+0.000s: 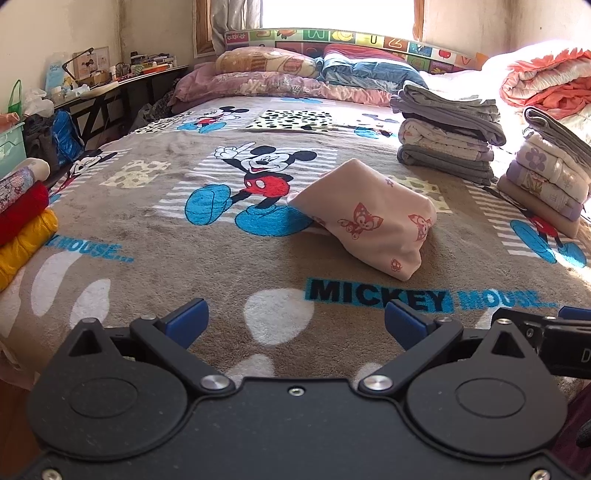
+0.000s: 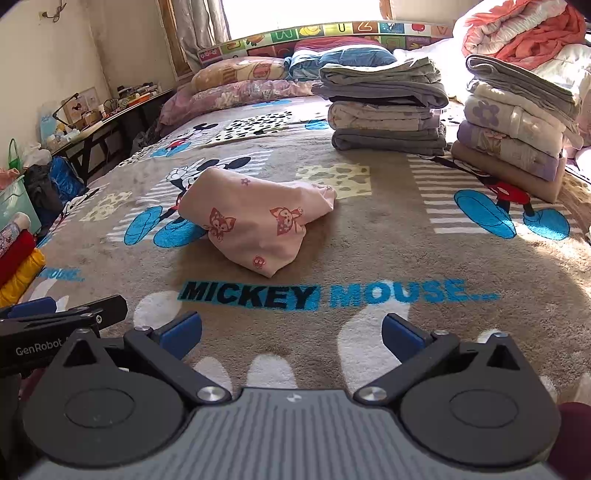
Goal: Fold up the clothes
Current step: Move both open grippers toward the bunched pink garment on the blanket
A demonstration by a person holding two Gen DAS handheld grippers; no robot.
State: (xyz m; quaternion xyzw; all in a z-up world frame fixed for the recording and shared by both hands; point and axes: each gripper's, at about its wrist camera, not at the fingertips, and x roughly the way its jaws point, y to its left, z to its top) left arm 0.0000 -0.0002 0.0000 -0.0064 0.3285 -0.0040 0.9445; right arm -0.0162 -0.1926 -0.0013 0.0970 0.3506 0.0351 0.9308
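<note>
Surface: I am working over a bed covered by a grey-brown Mickey Mouse blanket (image 1: 177,251), printed with blue lettering and cartoon panels; sunlight falls across its right side.
Task item: the pink garment (image 1: 369,225) with red animal prints lies loosely bunched near the blanket's middle, ahead of both grippers and touched by neither.
Left gripper (image 1: 293,325): I read the blue-padded fingers spread wide, nothing between them, low over the near edge of the blanket.
Right gripper (image 2: 291,334): likewise spread apart and holding nothing, just beside the left one.
Folded stacks, right: a grey and white stack (image 2: 384,110) stands beyond the garment; a second stack (image 2: 517,133), with floral pieces and a tan base, sits near it to the right.
Folded stack, left: red and yellow folded pieces (image 1: 22,225) at the blanket's left edge.
Head of bed: pillows (image 1: 258,74) and a blue quilt (image 1: 369,72) against a colourful picture headboard (image 1: 332,37); an orange and white duvet (image 2: 524,29) is heaped at far right.
Room: a bright window behind the headboard, cream walls, a cluttered dark desk (image 1: 110,81) along the left wall with bags below it.
</note>
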